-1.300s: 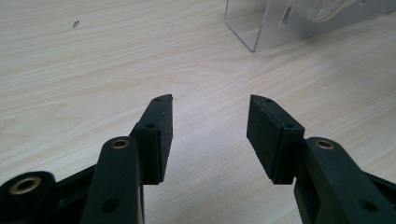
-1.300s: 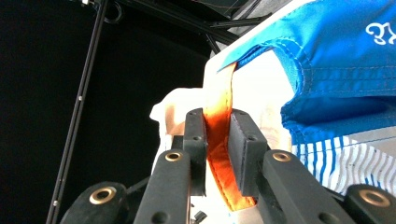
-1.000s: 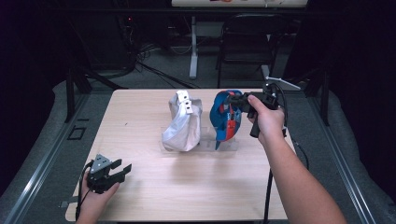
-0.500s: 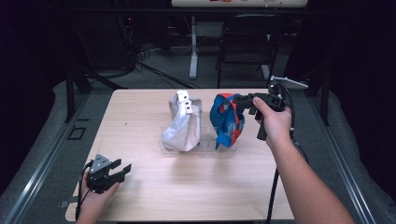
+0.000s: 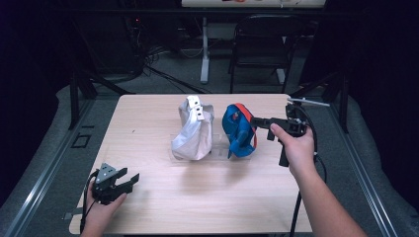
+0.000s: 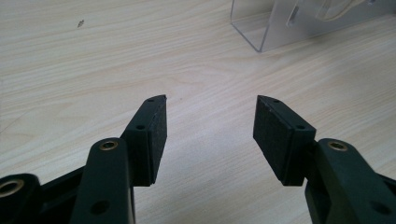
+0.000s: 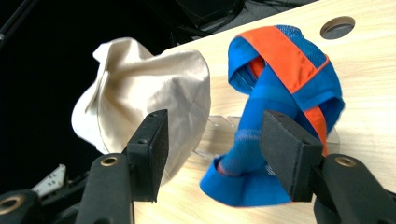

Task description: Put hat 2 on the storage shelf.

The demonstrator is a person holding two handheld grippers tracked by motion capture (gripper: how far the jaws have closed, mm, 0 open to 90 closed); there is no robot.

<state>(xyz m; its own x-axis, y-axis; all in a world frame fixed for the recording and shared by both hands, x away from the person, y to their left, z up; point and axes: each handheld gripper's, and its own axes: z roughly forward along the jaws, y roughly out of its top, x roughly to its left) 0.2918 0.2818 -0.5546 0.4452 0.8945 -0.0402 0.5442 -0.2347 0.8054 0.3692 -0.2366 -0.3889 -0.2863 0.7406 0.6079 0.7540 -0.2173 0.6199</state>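
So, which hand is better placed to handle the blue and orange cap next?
The right. Its claw is open beside the blue and orange cap, jaws just opened, nothing between them. The left claw is open too, near the table's front edge, far from both caps.

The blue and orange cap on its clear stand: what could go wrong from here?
1. The blue and orange cap hangs loosely and bunched on the clear stand; it might slide off.
2. The right hand-held gripper, its jaws just opened and empty, sits very near the cap and could snag it.
3. The white cap stands close by; a bump might topple it.
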